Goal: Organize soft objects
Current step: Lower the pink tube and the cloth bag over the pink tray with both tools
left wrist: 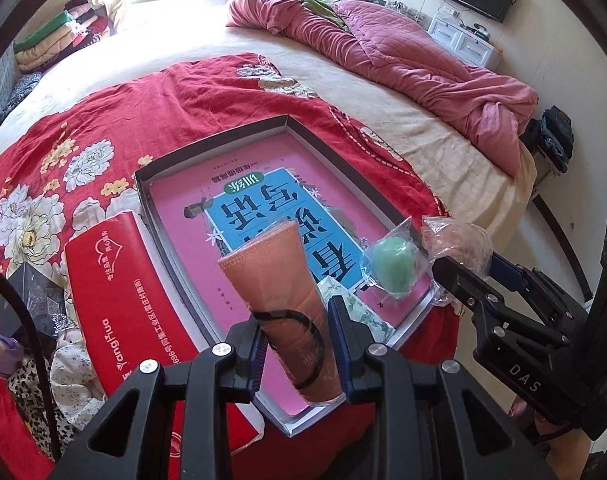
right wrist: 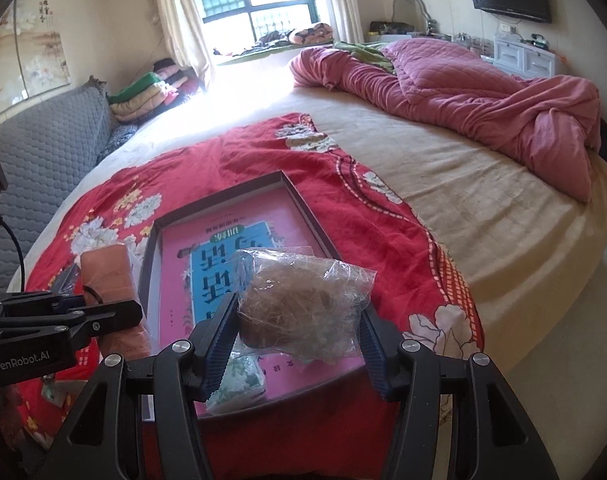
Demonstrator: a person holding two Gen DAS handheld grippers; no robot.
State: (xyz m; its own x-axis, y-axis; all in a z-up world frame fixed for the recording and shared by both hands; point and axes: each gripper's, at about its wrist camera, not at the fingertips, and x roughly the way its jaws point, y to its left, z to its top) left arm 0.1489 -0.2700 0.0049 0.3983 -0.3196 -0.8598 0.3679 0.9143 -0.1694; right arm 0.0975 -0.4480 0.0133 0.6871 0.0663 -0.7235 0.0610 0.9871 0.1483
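— Orange-pink cloth, rolled into a tube with a black band round it (left wrist: 281,300): is that what the left claw (left wrist: 299,354) has?

— Yes. Both blue pads press on the roll, jaws narrow. Its lower end is cut off behind the claw body, so I cannot see how far it goes down. It hangs over the near corner of the shallow grey cardboard box lid (left wrist: 219,142), which lies on the red flowered blanket (left wrist: 115,120).

— And the right claw (right wrist: 299,330)?

— Clamped on a crinkled clear plastic bag with a brown fuzzy lump inside (right wrist: 299,300), jaws fairly wide. What the lump is, I cannot tell through the plastic. In the left view the same bag shows at three o'clock, half hidden behind the right claw's black finger.

— What sits in the lid?

— A pink book with a blue panel of large characters (left wrist: 263,216) covers its floor. On it, toward four o'clock, a green egg-shaped soft thing in clear wrap (left wrist: 391,266). A pale green-and-white patterned packet (right wrist: 239,380) lies at the near edge, mostly hidden by the claws in both views.

— Outside the lid?

— At nine o'clock of it, a red pack with white lettering (left wrist: 119,280), partly covered by the left claw. Beyond that, at the picture's edge, a dark box and some spotted and floral fabric, too cut off to name.
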